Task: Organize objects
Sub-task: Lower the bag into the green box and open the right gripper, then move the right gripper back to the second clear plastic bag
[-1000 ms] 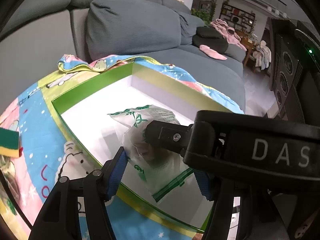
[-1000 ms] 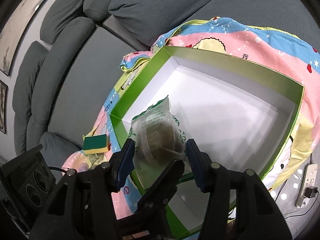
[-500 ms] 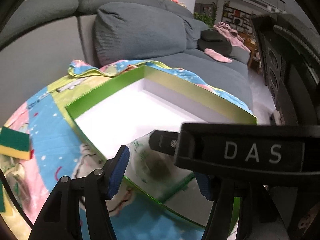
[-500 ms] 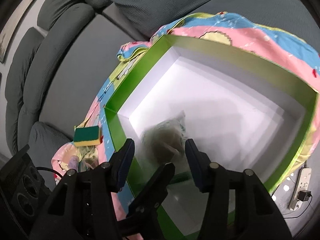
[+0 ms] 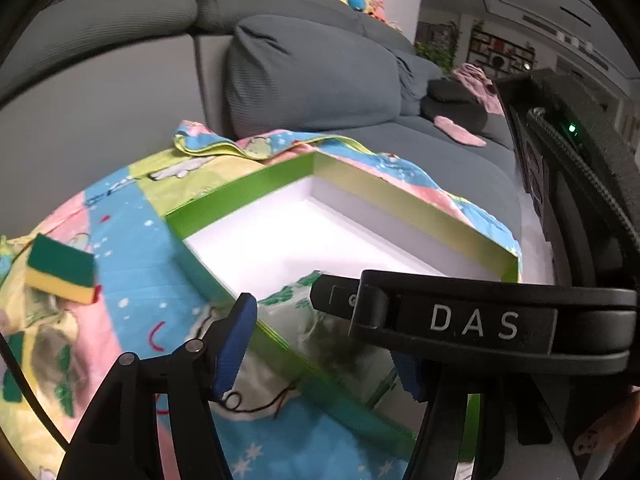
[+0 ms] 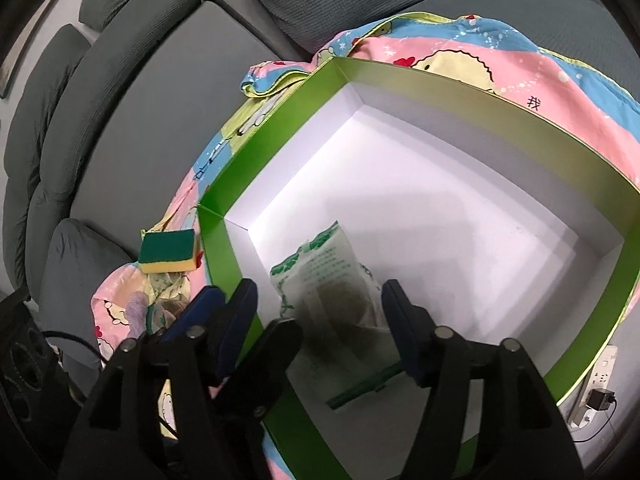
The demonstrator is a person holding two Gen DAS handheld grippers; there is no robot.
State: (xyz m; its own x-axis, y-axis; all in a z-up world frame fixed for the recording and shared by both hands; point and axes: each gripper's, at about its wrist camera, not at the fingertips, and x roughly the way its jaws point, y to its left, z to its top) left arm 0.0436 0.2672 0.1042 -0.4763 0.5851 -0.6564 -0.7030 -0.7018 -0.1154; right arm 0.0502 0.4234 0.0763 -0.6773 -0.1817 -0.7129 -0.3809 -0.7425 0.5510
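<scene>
Left wrist view: plastic bag in the green box mostly hidden behind the right gripper's black body; its lower part smeared by motion blur, dark contents unreadable. Box's near corner cut off behind the left gripper fingers. Bag print too blurred to read.

Right wrist view: bag base hidden under the right gripper; the box wall hides part of the sponge. Power strip, right of the box, clipped by the frame edge.

one box, one bag, one sponge
</scene>
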